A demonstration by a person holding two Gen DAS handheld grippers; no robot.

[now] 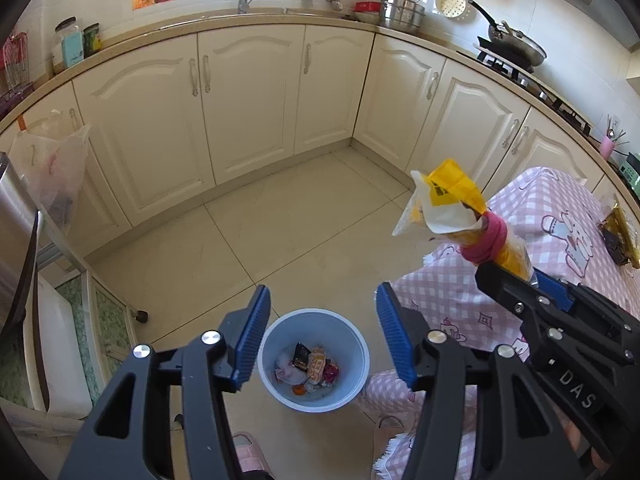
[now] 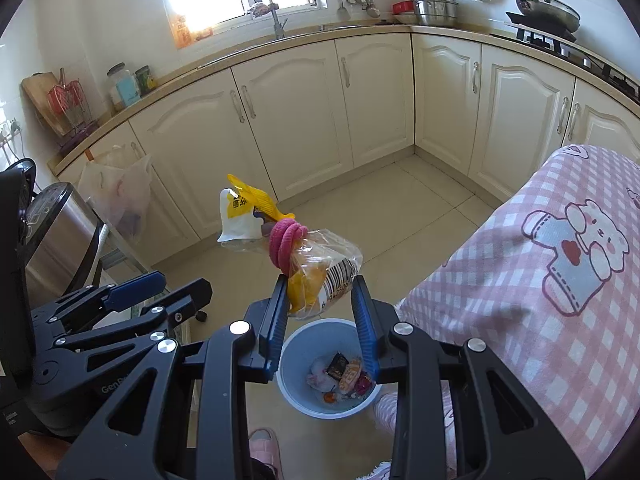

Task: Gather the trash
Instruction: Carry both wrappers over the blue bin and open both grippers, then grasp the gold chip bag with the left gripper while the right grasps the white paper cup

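Note:
A light blue trash bin [image 1: 314,398] stands on the tile floor with several wrappers inside; it also shows in the right wrist view [image 2: 294,398]. My left gripper [image 1: 320,332] is open and empty above the bin. My right gripper [image 2: 320,300] is shut on a clear and yellow snack bag [image 2: 316,276] tied with a pink hair band [image 2: 285,242], and holds it above the bin. The bag [image 1: 448,200] and the right gripper [image 1: 520,280] also show at the right of the left wrist view.
A table with a pink checked cloth [image 2: 540,280] stands to the right of the bin. A dark and gold wrapper [image 1: 620,236] lies on it. Cream cabinets [image 1: 248,92] line the back. A plastic bag [image 1: 52,168] hangs at left. A pink slipper [image 2: 264,452] is below.

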